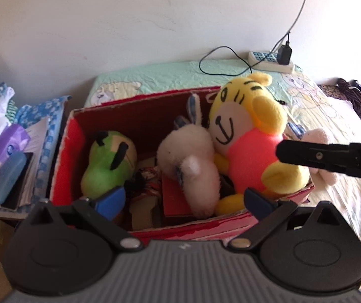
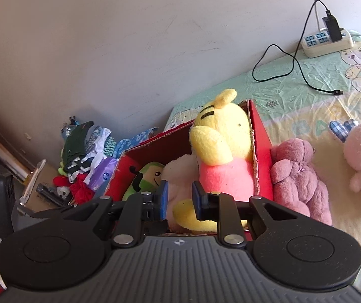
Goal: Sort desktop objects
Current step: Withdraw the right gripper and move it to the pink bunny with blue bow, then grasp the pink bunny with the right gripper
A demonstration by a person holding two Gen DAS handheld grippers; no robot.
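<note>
Right wrist view: the right gripper (image 2: 179, 200), half-parted and empty, hovers over the red box (image 2: 261, 136). The mauve teddy (image 2: 297, 174) lies on the bed to its right, lengthwise beside the box. The left gripper (image 1: 184, 202) hangs released, farther off.

L hand-held gripper (image 1: 184, 202) jaws wide apart; R hand-held gripper (image 2: 179, 199) narrowly parted.

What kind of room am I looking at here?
Most likely a bedroom: a bed with a cartoon-bear sheet, plush toys in a red cardboard box, and a heap of clothes by the wall.
</note>
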